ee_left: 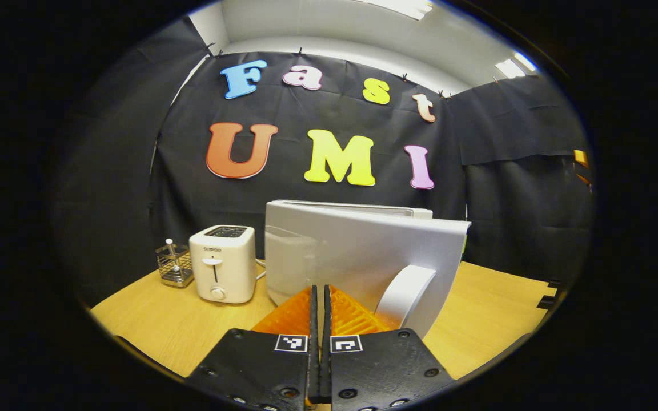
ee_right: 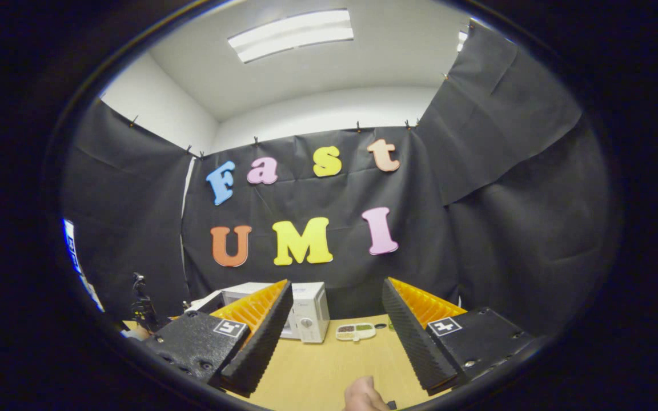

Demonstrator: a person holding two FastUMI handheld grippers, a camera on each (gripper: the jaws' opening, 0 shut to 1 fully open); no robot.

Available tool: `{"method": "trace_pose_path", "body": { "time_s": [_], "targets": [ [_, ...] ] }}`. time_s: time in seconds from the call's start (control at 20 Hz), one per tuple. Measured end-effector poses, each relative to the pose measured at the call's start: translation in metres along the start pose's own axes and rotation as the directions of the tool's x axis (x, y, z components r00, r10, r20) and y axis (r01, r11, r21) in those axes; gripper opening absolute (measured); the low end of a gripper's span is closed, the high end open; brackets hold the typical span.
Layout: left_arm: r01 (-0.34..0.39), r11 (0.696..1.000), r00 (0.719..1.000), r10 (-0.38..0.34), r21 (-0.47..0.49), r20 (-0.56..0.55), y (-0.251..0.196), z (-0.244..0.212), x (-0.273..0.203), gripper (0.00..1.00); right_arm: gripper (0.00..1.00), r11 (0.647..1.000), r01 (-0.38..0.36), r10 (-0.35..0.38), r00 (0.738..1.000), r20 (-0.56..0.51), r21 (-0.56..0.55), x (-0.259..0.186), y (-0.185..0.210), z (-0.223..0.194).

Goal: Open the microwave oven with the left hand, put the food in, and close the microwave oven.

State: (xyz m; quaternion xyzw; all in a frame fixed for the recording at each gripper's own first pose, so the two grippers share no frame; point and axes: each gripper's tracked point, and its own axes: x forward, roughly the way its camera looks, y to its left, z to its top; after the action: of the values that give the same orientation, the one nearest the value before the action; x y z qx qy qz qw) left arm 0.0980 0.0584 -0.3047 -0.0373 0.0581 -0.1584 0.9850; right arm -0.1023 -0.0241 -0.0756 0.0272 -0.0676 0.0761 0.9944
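Left tongs [ee_left: 319, 297] are pressed together, the two ribbed fingers [ee_left: 313, 319] meeting along a thin line with nothing between them. Just beyond them stands the microwave [ee_left: 363, 251], a smooth white box, with its door [ee_left: 357, 254] swung part way out toward the camera; the curved white handle [ee_left: 406, 291] sits near the door's right edge, close to the tips. Beside the microwave, to the left, is a rounded white toaster [ee_left: 223, 262] with a slot on top, and next to it a small wire basket [ee_left: 173, 265]. All stand on a pale wooden table [ee_left: 489, 302] with visible grain.

Right tongs [ee_right: 334, 311] are spread wide, holding nothing. The right gripper view looks from farther back: the microwave [ee_right: 306, 311] is small at the far side of the table [ee_right: 329, 365], and just right of it lies a flat white tray [ee_right: 355, 331] with divided compartments of food. A hand [ee_right: 366, 395] shows at the bottom edge of this view.
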Motion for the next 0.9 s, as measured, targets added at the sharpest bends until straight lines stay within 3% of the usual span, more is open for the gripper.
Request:
{"method": "trace_pose_path", "body": {
  "time_s": [0.15, 0.2, 0.35, 0.4, 0.8, 0.85, 0.9],
  "targets": [
    [0.025, 1.000, 0.999, -0.025, 0.018, -0.024, -0.019, -0.006, 0.018, 0.00, 1.00, 1.000, 0.009, -0.009, 1.000, -0.009, -0.029, 0.001, -0.002, -0.002],
    [0.033, 0.999, 0.999, -0.032, 0.025, -0.029, -0.026, -0.007, 0.025, 0.00, 0.91, 1.000, 0.003, -0.004, 1.000, -0.019, -0.030, 0.002, -0.003, -0.005],
    [0.057, 0.998, 0.998, -0.056, 0.030, -0.033, -0.048, -0.010, 0.044, 0.00, 0.91, 1.000, 0.001, -0.001, 1.000, -0.031, -0.015, 0.008, -0.011, -0.011],
    [0.069, 0.997, 0.997, -0.068, 0.031, -0.036, -0.055, -0.011, 0.051, 0.00, 1.00, 1.000, 0.002, -0.003, 0.999, -0.035, -0.013, 0.010, -0.015, -0.013],
    [0.112, 0.993, 0.993, -0.110, 0.047, -0.043, -0.104, -0.013, 0.113, 0.00, 1.00, 0.999, -0.036, 0.037, 0.997, -0.069, 0.024, 0.036, -0.021, -0.036],
    [0.110, 0.993, 0.993, -0.108, 0.047, -0.044, -0.108, -0.014, 0.122, 0.00, 0.91, 0.999, -0.040, 0.042, 0.997, -0.071, 0.032, 0.038, -0.023, -0.040],
    [0.112, 0.993, 0.993, -0.110, 0.044, -0.047, -0.112, -0.014, 0.131, 0.00, 1.00, 0.998, -0.042, 0.044, 0.997, -0.068, 0.035, 0.042, -0.025, -0.042]
  ]
}}
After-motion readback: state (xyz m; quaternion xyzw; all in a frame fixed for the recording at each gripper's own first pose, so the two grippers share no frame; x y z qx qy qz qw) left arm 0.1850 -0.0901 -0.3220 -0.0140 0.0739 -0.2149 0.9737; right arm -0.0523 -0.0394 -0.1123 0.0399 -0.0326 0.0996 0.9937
